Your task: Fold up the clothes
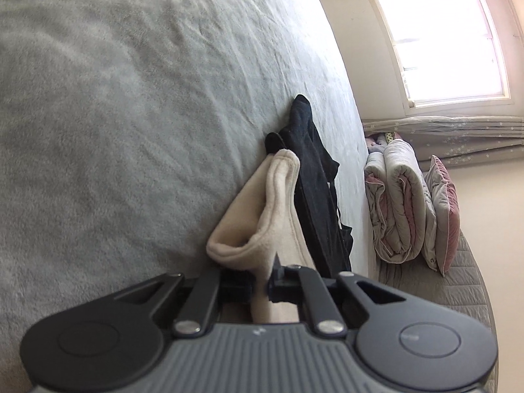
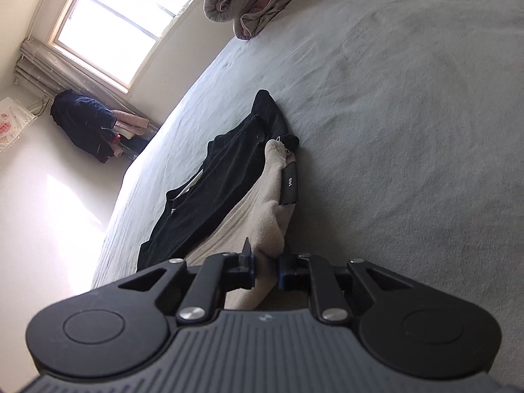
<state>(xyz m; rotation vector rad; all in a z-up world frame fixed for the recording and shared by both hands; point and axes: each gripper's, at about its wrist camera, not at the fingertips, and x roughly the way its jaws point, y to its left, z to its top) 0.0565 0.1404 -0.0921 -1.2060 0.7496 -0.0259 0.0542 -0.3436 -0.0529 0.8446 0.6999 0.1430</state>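
Grey fleece covered the bed (image 1: 131, 114) under both of your tools, with a bright window (image 1: 439, 39) at the upper right of the left view.

Your left claw (image 1: 263, 286) was pinched narrow on a fold of the cream garment (image 1: 271, 196), low in the middle of that frame. Your right claw (image 2: 266, 270) likewise gripped the cream cloth, which bunched up between its fingers. Beyond both, toward mid-frame, the black garment (image 2: 222, 177) lay crumpled on the bed, touching the cream one.

Your risks, as I judged them: the cream cloth was thick and bunched, so a thin bite could have slipped when you pulled it taut. The black piece overlapped it and might have been dragged along or caught in the fold.

A dark tag (image 2: 290, 186) on the cream garment appeared to read "140"; nothing else was legible. A rolled quilt (image 1: 399, 196) sat at the right edge.
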